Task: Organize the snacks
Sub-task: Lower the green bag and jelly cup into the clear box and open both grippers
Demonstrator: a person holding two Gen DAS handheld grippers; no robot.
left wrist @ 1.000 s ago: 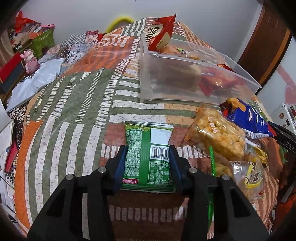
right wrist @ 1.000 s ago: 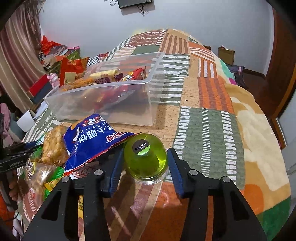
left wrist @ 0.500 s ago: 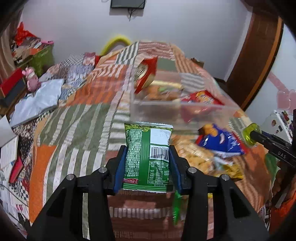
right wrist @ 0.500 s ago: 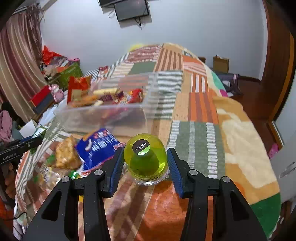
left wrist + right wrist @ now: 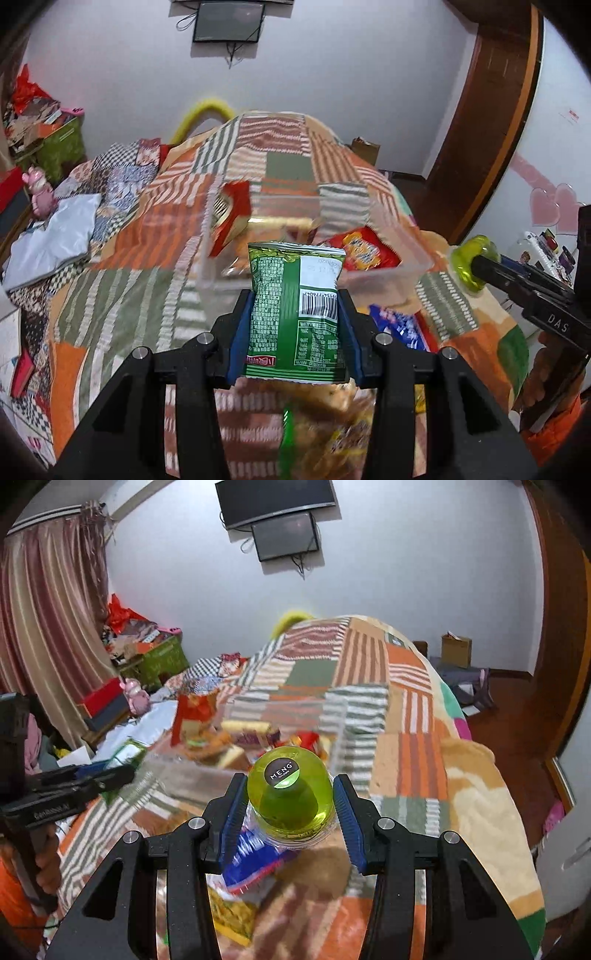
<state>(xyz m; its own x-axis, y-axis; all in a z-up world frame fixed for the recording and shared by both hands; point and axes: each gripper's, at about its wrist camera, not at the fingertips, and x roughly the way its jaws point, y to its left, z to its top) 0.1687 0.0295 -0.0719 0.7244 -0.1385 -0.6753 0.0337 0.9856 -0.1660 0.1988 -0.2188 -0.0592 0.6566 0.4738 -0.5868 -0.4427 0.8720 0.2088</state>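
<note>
Left wrist — green packet [image 5: 295, 310] clamped between jaws.

— What sort of place is this?

— A bedroom in a home. A bed [image 5: 413, 760] fills most of it, covered by a patchwork blanket [image 5: 147, 295] in orange, green and striped squares.

— Anything besides the bed?

— Striped curtains [image 5: 48, 627] hang along one side, a dark screen [image 5: 284, 535] is mounted on the white wall with its cables dangling, and a wooden door frame [image 5: 484, 122] stands near the corner. Boxes and bags [image 5: 147, 646] are piled by the curtains, with a small pink toy figure [image 5: 38, 190] beside them, and pink heart decals [image 5: 550, 208] on a wall.
</note>
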